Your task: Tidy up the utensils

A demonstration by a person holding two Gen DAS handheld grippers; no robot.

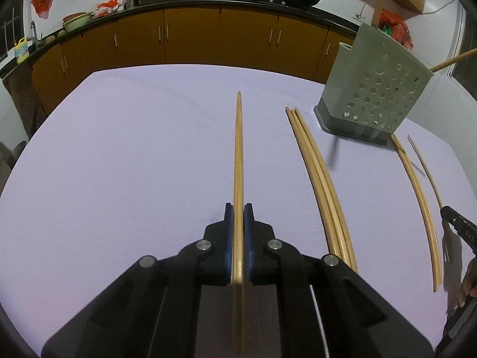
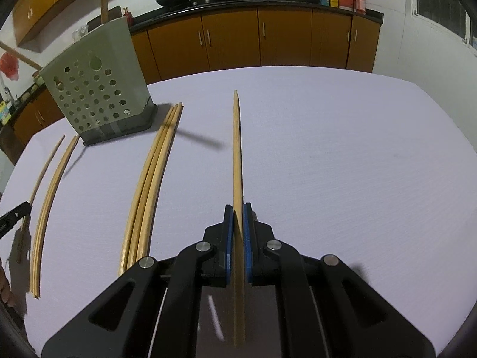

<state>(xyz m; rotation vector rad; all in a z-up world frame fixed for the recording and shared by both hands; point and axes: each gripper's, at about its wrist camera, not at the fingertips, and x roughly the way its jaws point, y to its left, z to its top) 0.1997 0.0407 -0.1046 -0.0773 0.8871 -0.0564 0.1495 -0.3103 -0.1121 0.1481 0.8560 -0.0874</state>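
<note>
Left tool (image 1: 238,217): clamped on a chopstick (image 1: 238,149), left of the holder (image 1: 372,89).
Right tool (image 2: 238,217): clamped on its own stick (image 2: 237,149), right of the holder (image 2: 95,83).
Tip: lift, aim tips down into the holder's open top.
Loose sticks (image 1: 319,179): beside the holder on the worktop (image 1: 134,164).

White letters "DAS" legible on black gripper body (image 1: 465,232) at right edge, left wrist view; lettering possibly continues, cut off. Other labels too blurred.
</note>
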